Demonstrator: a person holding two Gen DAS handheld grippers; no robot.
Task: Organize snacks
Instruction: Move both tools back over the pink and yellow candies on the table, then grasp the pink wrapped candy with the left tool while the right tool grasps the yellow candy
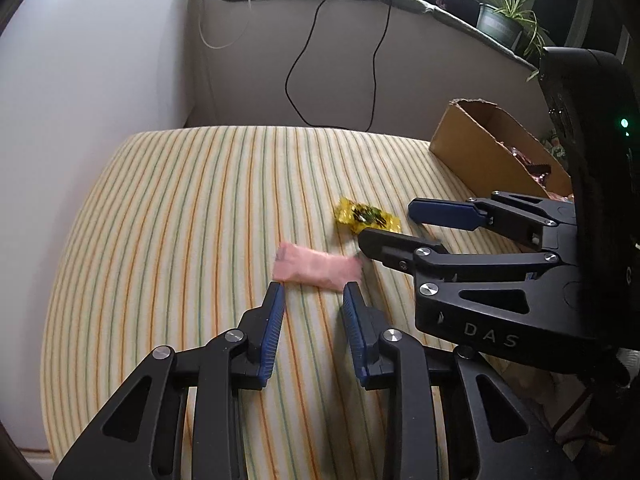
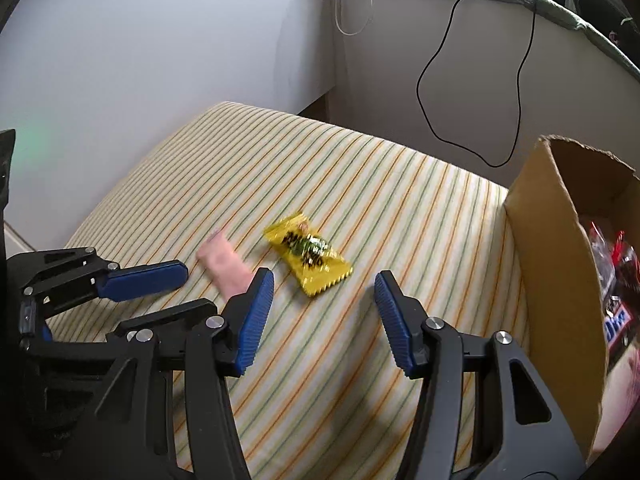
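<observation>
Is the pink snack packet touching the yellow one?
Apart. The right wrist view shows striped cloth between the pink packet and the yellow packet; the left wrist view shows the same gap.

Striped cloth (image 1: 180, 208), black cables (image 1: 304, 60) down the wall, potted plant (image 1: 506, 14) on ledge

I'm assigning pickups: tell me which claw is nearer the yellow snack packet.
Right. The right claw sits just short of the yellow snack packet; the left claw is at the pink packet beside it.
</observation>
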